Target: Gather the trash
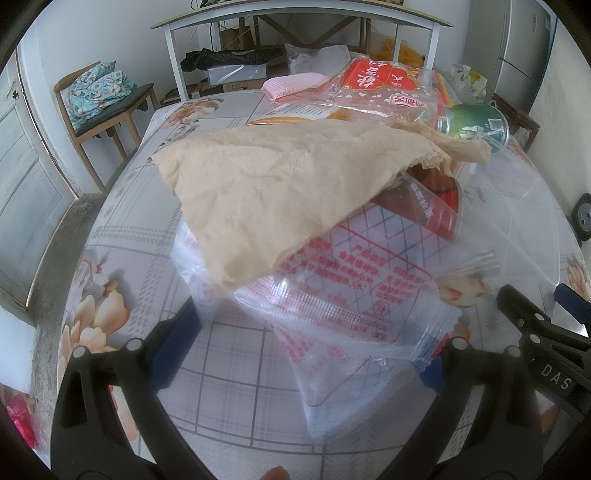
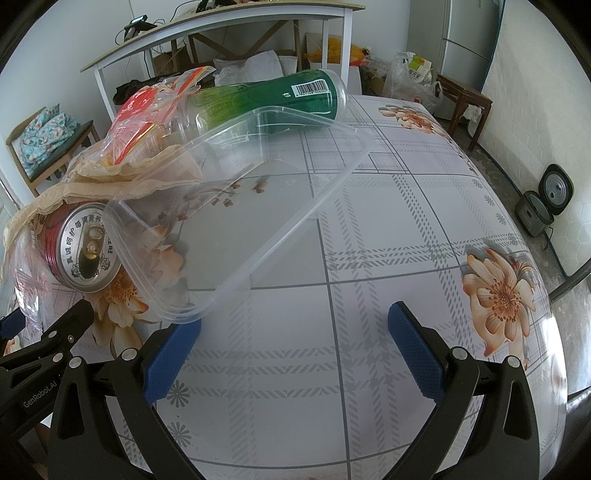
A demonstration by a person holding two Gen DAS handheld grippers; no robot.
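A clear plastic bag with red print (image 1: 343, 302) lies on the table between my left gripper's (image 1: 306, 343) open fingers. A crumpled tan paper sheet (image 1: 266, 192) lies over it and over a red drink can (image 1: 436, 206). The can shows end-on in the right wrist view (image 2: 83, 247), beside a clear plastic food container (image 2: 236, 218) with crumbs. A green bottle (image 2: 273, 99) and a red snack bag (image 2: 147, 107) lie behind. My right gripper (image 2: 291, 339) is open and empty, just in front of the container.
The table has a floral checked cloth (image 2: 388, 229). A wooden chair with a patterned cloth (image 1: 99, 96) stands at the left. A white desk (image 1: 295, 22) stands behind. A rice cooker (image 2: 543, 206) sits on the floor at the right.
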